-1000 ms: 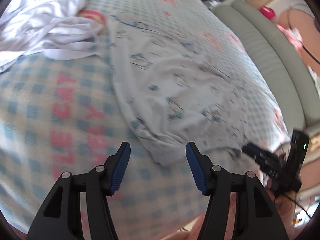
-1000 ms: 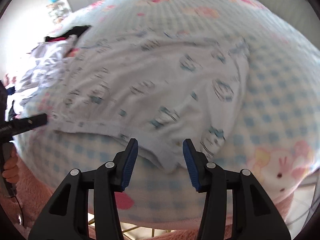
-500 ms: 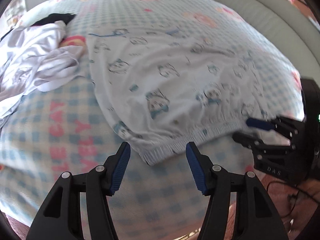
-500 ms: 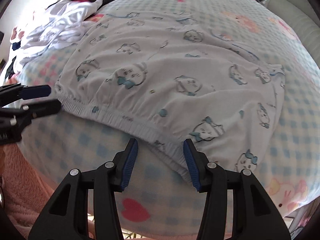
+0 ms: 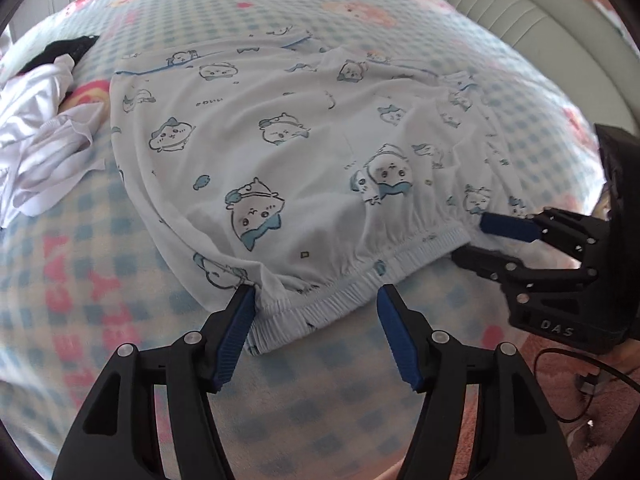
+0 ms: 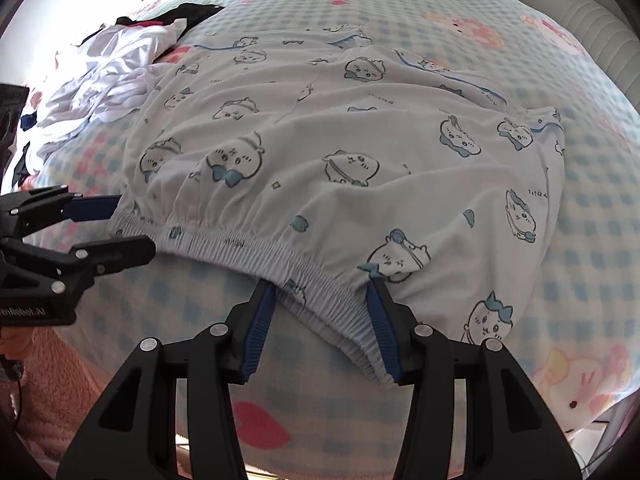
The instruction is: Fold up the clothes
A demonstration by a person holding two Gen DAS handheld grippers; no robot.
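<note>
A white garment (image 5: 300,148) printed with blue cartoon animals lies flat on the bed, its gathered elastic waistband (image 5: 360,284) toward me. My left gripper (image 5: 316,300) is open, and the waistband's left corner lies between its blue pads. The right gripper (image 5: 470,240) shows at the far right of the left wrist view, open at the band's other end. In the right wrist view the same garment (image 6: 340,160) fills the middle. My right gripper (image 6: 320,292) is open astride the waistband's (image 6: 240,240) right corner. The left gripper (image 6: 134,224) stands open at the left.
The bed has a blue checked blanket (image 5: 80,280) with pink prints. A heap of white clothes (image 5: 36,140) and a black item (image 5: 64,50) lie at the far left. A padded grey-green edge (image 5: 540,36) runs along the right. Pink carpet (image 5: 568,364) with a cable is below.
Both grippers have closed in on the waistband, which now lies between their fingers at each corner. Both stay open, and the garment has not moved.
</note>
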